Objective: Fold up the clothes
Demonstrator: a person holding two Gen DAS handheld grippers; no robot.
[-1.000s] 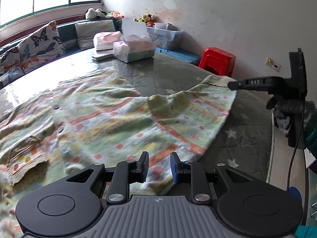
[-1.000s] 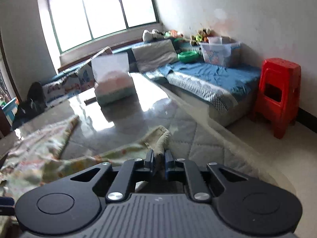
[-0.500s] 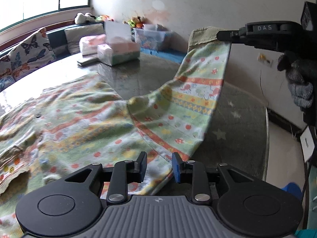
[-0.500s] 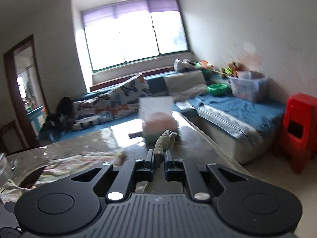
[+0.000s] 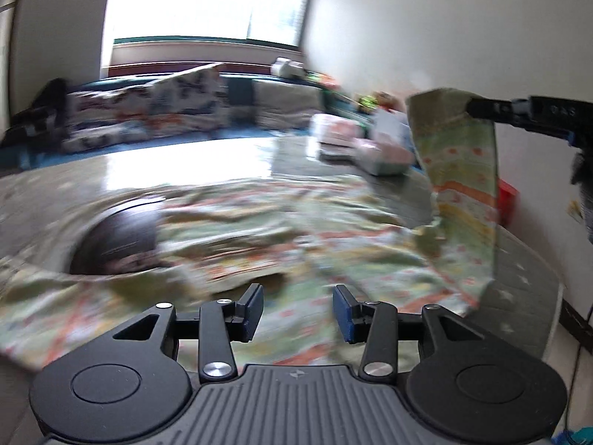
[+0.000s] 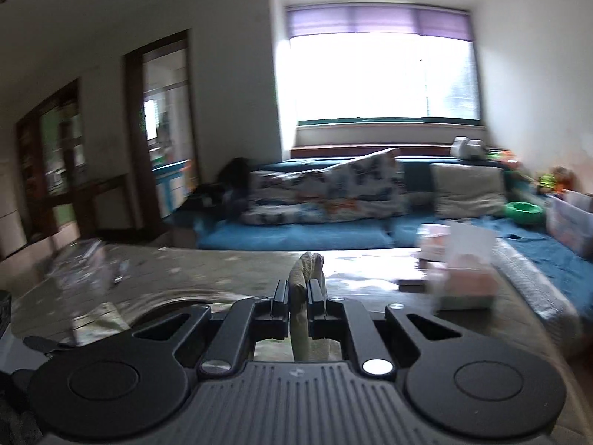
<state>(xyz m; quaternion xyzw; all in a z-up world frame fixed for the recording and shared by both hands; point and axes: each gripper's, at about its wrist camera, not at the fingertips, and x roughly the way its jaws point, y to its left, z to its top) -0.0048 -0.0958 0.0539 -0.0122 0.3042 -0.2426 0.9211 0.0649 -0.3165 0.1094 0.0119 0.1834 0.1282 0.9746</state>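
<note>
A green patterned shirt (image 5: pixel 237 230) with orange stripes lies spread over the round table (image 5: pixel 166 155). My left gripper (image 5: pixel 298 311) is open and empty, low over the shirt's near part. My right gripper (image 6: pixel 298 293) is shut on the shirt's sleeve cuff (image 6: pixel 302 289). In the left wrist view the right gripper (image 5: pixel 478 109) holds that sleeve (image 5: pixel 463 185) lifted high at the right, hanging down to the table. The view is blurred by motion.
Tissue packs and a box (image 5: pixel 370 148) stand at the table's far right; they also show in the right wrist view (image 6: pixel 463 274). A blue sofa with cushions (image 6: pixel 333 200) runs behind the table under the window. A red stool (image 5: pixel 507 200) stands by the wall.
My right gripper has lifted the sleeve higher and carried it toward the shirt's middle. My left gripper's jaws have opened wider, and its view has swung left toward the window.
</note>
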